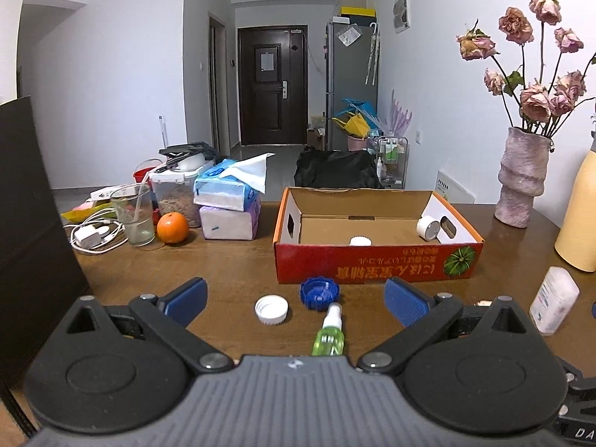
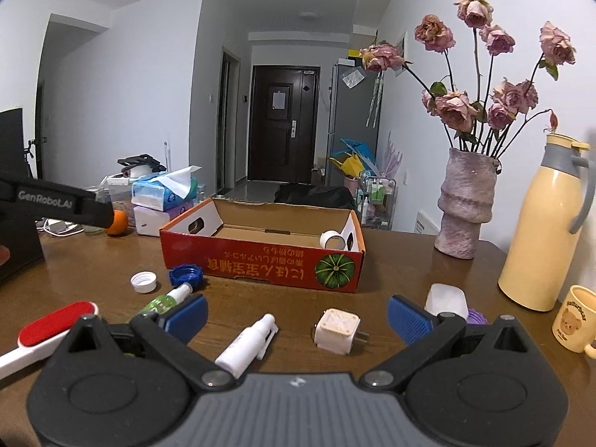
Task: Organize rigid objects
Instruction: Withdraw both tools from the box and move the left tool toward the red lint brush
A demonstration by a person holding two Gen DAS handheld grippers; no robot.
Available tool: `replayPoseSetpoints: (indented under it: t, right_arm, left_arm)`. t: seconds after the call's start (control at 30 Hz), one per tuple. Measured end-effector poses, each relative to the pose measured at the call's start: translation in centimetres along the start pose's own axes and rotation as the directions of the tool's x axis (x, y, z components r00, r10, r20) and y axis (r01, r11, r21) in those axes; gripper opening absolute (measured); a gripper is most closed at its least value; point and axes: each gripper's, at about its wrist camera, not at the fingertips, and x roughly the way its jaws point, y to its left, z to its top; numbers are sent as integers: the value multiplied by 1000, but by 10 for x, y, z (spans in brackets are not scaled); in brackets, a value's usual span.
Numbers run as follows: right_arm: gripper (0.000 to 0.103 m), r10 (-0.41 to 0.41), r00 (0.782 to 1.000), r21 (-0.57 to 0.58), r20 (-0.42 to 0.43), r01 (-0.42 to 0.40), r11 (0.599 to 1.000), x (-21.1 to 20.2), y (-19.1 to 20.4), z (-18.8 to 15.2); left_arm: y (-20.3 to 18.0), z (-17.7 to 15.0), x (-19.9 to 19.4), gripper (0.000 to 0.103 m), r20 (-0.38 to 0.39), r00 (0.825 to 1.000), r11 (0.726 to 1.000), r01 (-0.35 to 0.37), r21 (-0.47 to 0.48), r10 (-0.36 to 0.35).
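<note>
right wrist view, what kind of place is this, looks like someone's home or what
Most likely a lived-in flat, at a dining or living-room table. A dark front door closes a hallway beside a fridge, and the table carries a vase of dried roses, tissue packs and a thermos jug.

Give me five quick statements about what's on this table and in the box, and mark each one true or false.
1. The cardboard box holds a roll of white tape. True.
2. The blue cap lies inside the box. False: it lies on the table in front of the box.
3. The left gripper is shut on the green spray bottle. False: its jaws stand wide open, holding nothing.
4. The white plug adapter lies between the right gripper's open fingers. True.
5. The vase lies tipped over. False: it stands upright, holding flowers.
</note>
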Motion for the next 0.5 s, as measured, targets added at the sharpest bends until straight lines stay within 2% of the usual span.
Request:
replayPoseSetpoints:
  t: [0.5]
  right_arm:
    - [103,-10,1000,4,16,10,1000,-49,2,-19]
  left_arm:
    - [15,-42,-50,103,-16,1000,1000,-4,-27,3]
